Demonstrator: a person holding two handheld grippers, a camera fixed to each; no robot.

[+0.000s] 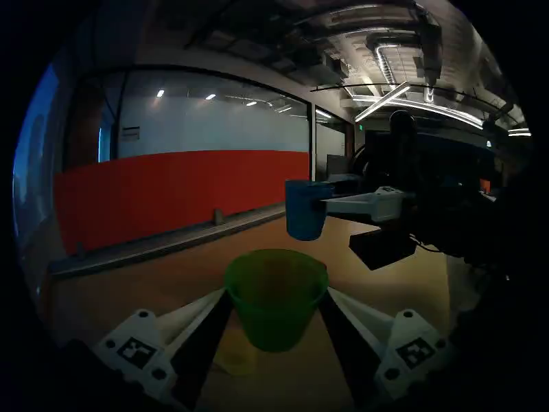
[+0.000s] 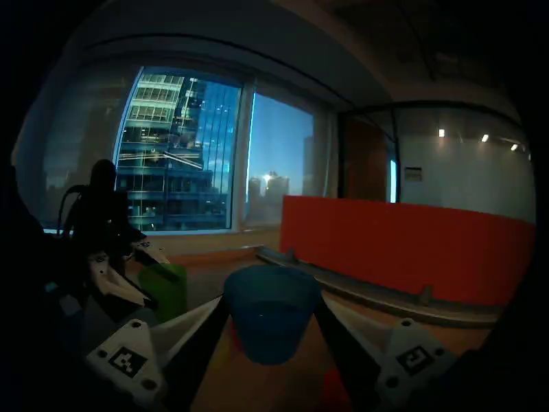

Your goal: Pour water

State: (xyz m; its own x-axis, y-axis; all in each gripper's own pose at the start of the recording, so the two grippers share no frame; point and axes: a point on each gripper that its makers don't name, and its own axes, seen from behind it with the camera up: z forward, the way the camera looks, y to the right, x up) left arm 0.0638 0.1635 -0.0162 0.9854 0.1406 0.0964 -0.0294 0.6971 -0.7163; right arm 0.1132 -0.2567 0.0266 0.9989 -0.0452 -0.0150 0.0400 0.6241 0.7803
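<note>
item 1, my left gripper (image 1: pixel 274 296): fingers pinching the green cup (image 1: pixel 276 312) from both sides, just under its rim. the cup is upright, mouth open to the camera, and looks to be held clear of the wooden tabletop (image 1: pixel 171 275), over its near part.

item 2, my right gripper (image 2: pixel 271 303): fingers pressed on either side of the blue cup (image 2: pixel 271 326). it is upright too. a paler band shows inside, perhaps a water line; i cannot tell for sure.

item 3, relation: in the left gripper view the blue cup (image 1: pixel 305 209) hangs higher and farther out than the green one, toward the far edge by the red panel (image 1: pixel 171 192). the two cups are near each other, not touching.

item 4, sundries: something small and yellow (image 1: pixel 237 358) lies on the tabletop below the green cup; too dim to name.

item 5, step in hand: both cups gripped and level, pour not yet begun; i judge this to be the approach.

item 6, next move calls for: bringing the blue rim over the green mouth, then tipping slowly while the green cup is kept level. the likely fault is a rim set off to one side, spilling on the wood.
</note>
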